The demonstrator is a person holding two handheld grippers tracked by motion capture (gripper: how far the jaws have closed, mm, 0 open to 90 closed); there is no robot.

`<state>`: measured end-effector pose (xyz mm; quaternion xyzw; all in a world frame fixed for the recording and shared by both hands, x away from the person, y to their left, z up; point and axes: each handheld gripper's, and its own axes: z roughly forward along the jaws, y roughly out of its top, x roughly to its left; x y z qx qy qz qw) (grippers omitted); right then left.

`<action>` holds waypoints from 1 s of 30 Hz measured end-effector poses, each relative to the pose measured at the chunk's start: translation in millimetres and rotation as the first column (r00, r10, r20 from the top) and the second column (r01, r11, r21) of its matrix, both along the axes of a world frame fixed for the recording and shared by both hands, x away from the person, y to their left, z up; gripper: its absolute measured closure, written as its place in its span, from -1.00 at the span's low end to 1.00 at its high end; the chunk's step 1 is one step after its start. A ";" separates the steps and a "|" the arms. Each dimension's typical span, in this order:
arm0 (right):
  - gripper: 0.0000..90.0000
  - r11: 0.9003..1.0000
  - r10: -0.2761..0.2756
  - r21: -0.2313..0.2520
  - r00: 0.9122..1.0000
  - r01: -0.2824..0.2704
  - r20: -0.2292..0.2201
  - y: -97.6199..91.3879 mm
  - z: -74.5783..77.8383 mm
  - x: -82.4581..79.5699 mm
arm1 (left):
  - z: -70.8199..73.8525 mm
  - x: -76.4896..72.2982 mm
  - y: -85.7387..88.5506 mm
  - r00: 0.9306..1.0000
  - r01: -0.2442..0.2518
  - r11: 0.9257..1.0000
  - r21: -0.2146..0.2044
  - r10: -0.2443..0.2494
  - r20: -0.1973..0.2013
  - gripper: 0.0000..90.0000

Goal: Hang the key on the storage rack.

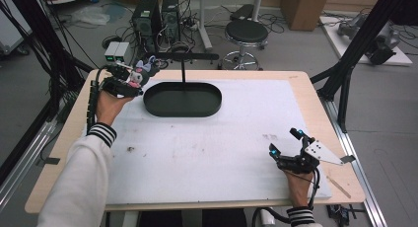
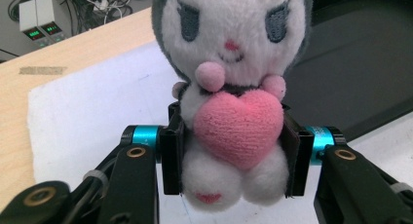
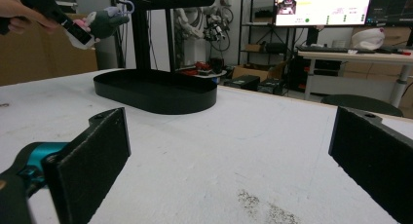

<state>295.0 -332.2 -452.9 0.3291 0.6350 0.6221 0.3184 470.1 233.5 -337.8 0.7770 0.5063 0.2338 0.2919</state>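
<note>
The left gripper [image 1: 129, 81] holds the plush toy [image 2: 229, 95] up off the table, beside the left end of the oval black tray [image 1: 182, 99]. Its jaws are clamped on the toy's soft body from both sides, at the level of the pink heart [image 2: 238, 126] it hugs, and the toy sits upright between the pads, face toward the camera. In the right gripper view the toy [image 3: 104, 20] hangs near the crossbar [image 3: 170, 0] of the black stand that rises from the tray, and a small loop shows at the top of its head.

The likely step is hanging that loop on the crossbar, or setting the toy down in the tray. Either way it calls for a level, slow carry. The grip is on squashy plush, so the squeeze should hold firm until the toy is fully supported, and the head should lead toward the bar without twisting.

The right gripper [image 1: 288, 148] rests low over the white mat [image 1: 212, 153] near the front right, jaws spread wide, holding nothing.

Hard to make out: the loop is tiny and blurred, and whether the bar carries hooks cannot be told. The toy's ears are cut off at the top of the left gripper view.
</note>
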 end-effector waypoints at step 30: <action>-0.99 1.000 0.000 0.004 1.000 0.000 -0.006 -0.1 0.0 -0.3 | -29.1 5.3 -1.7 0.989 0.138 0.988 -0.075 -0.133 0.068 0.10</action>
